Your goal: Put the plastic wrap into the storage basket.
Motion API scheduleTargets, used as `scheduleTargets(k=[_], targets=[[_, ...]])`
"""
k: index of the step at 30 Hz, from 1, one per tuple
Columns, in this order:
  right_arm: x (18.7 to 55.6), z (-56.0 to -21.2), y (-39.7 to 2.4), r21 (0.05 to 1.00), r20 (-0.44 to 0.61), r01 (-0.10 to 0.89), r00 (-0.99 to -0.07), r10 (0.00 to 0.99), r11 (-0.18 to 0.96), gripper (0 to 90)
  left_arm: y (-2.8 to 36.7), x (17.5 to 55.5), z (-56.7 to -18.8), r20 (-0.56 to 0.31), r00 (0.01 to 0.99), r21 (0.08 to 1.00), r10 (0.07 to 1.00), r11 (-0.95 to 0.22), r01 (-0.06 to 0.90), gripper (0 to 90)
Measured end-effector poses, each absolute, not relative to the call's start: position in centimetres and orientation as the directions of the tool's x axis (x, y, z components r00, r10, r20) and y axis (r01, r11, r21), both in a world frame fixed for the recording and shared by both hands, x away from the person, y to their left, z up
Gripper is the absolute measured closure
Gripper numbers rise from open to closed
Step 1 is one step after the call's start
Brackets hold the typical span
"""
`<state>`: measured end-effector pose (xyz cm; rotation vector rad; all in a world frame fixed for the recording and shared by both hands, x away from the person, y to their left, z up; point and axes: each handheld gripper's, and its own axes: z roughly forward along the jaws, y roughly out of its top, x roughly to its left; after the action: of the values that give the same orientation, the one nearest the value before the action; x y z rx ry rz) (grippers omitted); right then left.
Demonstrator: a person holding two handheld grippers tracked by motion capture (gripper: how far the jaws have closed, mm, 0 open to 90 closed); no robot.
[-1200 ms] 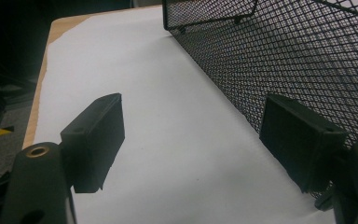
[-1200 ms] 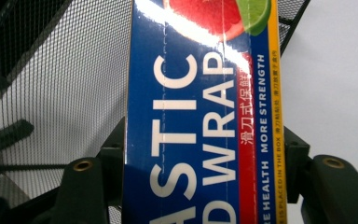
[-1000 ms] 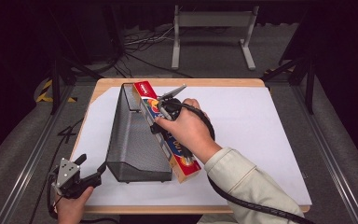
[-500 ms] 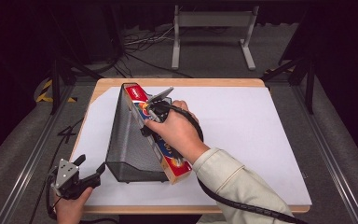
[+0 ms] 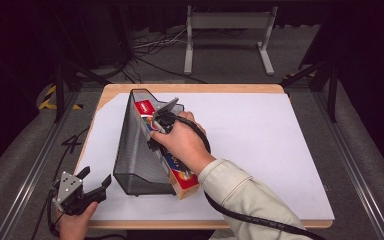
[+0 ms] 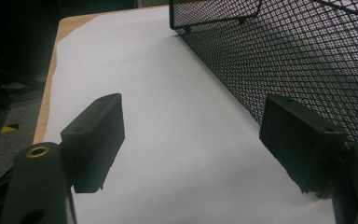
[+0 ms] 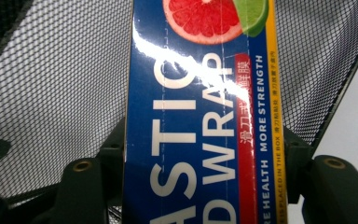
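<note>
A long blue plastic wrap box (image 5: 182,181) with a grapefruit picture lies tilted along the open side of a black mesh file holder (image 5: 135,150), its far red end inside the holder's tall back. My right gripper (image 5: 156,135) is shut on the box about midway along it, under the person's hand. In the right gripper view the box (image 7: 200,93) sits between the jaws of my right gripper (image 7: 203,154), with mesh (image 7: 51,93) behind it. My left gripper (image 5: 94,178) stands open at the table's front left corner, just left of the holder. My left gripper (image 6: 193,116) holds nothing, beside the mesh wall (image 6: 307,60).
A white sheet (image 5: 260,145) covers most of the wooden table (image 5: 200,88). A cable trails from the right gripper past the sleeve (image 5: 240,200). Dark floor, cables and a grey metal stand (image 5: 227,22) lie beyond the far edge.
The right hand has carried the box left and downward, so its far end now sits inside the mesh holder. The left gripper has stayed where it was.
</note>
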<state>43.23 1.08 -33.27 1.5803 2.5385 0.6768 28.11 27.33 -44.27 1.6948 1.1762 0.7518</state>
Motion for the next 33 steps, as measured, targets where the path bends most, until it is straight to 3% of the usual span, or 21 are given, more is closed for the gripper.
scheduleTargets(k=[17,33], targets=[[44.8,-34.7,2.1,0.337,0.119,0.860,-0.444,0.888,0.384,38.3,28.0,27.4,-44.3,-0.025,0.338,0.918,0.941,-0.113,0.381,22.9],[45.0,-35.1,2.1,0.373,0.028,0.815,-0.487,0.873,0.443,37.9,27.8,27.5,-44.3,-0.025,0.341,0.917,0.940,-0.114,0.382,22.9]])
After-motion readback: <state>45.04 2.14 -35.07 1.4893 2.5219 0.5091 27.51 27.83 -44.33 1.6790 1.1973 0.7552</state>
